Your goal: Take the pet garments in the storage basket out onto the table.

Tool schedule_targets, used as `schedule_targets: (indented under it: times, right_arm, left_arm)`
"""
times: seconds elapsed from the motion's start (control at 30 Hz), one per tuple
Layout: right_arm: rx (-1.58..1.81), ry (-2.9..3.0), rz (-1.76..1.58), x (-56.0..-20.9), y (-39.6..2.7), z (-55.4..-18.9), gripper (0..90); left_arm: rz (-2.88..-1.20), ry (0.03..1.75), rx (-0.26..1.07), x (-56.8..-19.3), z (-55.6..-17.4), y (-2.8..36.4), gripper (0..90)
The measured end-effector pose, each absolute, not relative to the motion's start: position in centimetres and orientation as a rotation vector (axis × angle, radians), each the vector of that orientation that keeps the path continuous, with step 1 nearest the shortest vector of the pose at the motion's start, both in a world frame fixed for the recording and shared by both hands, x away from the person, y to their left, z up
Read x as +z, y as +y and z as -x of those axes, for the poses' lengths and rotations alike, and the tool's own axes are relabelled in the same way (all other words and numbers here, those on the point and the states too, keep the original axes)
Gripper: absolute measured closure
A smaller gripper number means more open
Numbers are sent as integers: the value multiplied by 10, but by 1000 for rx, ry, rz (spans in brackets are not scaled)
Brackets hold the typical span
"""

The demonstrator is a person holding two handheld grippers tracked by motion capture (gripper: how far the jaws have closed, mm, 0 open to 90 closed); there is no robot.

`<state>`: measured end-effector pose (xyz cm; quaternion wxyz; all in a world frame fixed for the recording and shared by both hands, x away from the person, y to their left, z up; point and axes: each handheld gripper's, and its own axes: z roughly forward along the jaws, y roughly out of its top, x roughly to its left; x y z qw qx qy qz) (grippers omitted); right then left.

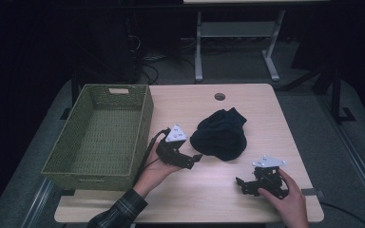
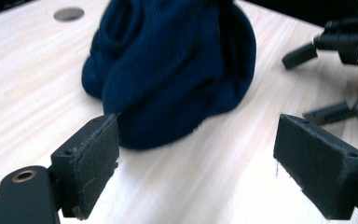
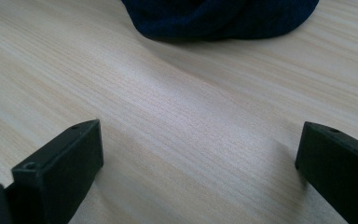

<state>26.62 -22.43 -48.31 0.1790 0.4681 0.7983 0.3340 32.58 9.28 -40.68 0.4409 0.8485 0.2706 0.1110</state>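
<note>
- Dark blue knit hat [image 1: 220,134] lies in a heap mid-table [image 1: 247,97], right of green basket [image 1: 100,135].
- Left gripper [image 1: 196,158]: jaws wide, empty; hat just beyond at 1 o'clock, nearest this hand.
- Right gripper [image 1: 239,184]: jaws wide, empty; hat farther off at 11 o'clock.

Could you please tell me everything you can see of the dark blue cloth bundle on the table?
The dark blue cloth bundle is a soft, fuzzy-looking fabric, crumpled into a rounded heap with deep folds. It lies on the light wooden table, right of the green woven basket and apart from it. The left gripper points at it, jaws open, not clearly touching.
</note>
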Motion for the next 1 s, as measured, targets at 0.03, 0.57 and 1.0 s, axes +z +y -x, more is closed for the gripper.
schedule_targets:
  times: [0.03, 0.57, 1.0]
  right_arm:
    - [944, 2258, -1324, -483, -224, -266, 5]
    - [944, 2257, -1324, -483, -224, -266, 5]
    - [944, 2256, -1328, -483, -224, -266, 5]
  left_arm:
    - [-2107, 677, 273, -409, -324, 94, 135]
    - [-2225, 731, 211, -449, -305, 110, 135]
    - [-2317, 737, 282, -472, -306, 108, 128]
